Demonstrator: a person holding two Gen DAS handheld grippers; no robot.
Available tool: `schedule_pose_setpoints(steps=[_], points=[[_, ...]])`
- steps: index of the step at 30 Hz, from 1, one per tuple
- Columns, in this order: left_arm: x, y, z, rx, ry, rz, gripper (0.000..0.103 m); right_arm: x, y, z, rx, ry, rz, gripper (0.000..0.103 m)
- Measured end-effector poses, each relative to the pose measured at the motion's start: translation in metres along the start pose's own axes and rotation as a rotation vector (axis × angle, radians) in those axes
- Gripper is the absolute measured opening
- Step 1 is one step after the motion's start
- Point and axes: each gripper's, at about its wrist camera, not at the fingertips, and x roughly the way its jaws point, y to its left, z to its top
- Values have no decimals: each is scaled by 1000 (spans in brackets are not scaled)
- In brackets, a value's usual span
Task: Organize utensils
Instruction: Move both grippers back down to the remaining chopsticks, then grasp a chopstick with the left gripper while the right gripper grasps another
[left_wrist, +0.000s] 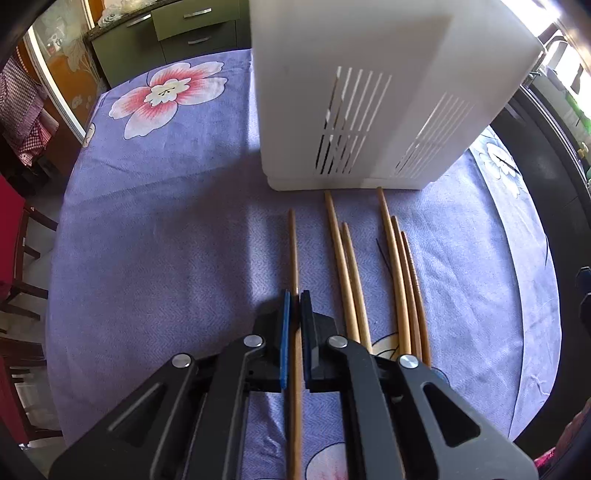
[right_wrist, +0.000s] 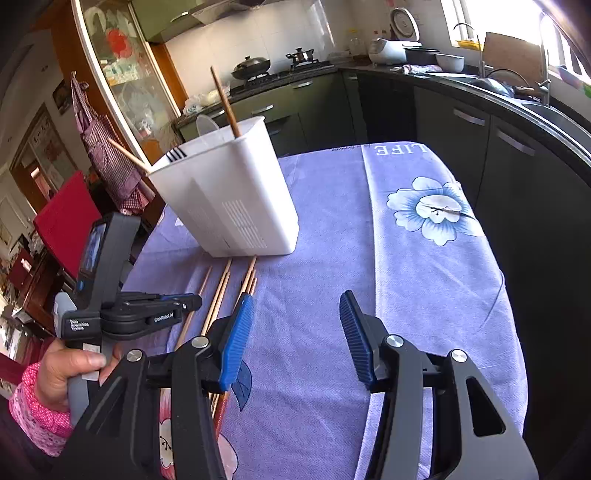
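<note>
Sunlight from a kitchen window falls across a table (right_wrist: 332, 229) draped in a lilac cloth printed with large flowers, dark green cabinets and a stove lining the walls behind it. A white slotted utensil holder (left_wrist: 369, 92) stands toward the far side of the table, already carrying two chopsticks (right_wrist: 225, 103) that lean out of its open top, along with what looks like a pale spoon. Five loose chopsticks (left_wrist: 397, 280) lie in front of it on the cloth in a rough row, tips pointing at the holder's base, apparently laid out so each can be taken singly. The left gripper (left_wrist: 295, 299), steered by a person's hand (right_wrist: 64, 373) in a pink patterned sleeve, points steeply down over the leftmost chopstick (left_wrist: 293, 251), its fingers clenched on the shaft, which runs straight between the pads and out both ways; the stick looks level with the cloth, so it seems gripped but not yet lifted. The grip sits toward the thicker end, likely so the narrow tip can go into the holder first. The right gripper (right_wrist: 295, 332) hovers nearer the table's right side, fingers spread with only bare cloth between them, its left finger (right_wrist: 236, 339) just above the rightmost sticks. It appears to be waiting its turn while the left hand handles this one.
</note>
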Motion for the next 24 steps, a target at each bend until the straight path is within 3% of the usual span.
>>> schedule_pose_setpoints(steps=[4, 12, 24], points=[[-6, 20, -4, -24, -12, -24, 5, 32, 14, -4, -49, 62, -9, 49], [-39, 49, -11, -69, -120, -51, 5, 94, 33, -11, -86, 163, -38, 47], [-85, 65, -28, -80, -243, -72, 5, 116, 61, -11, -176, 159, -163, 47]])
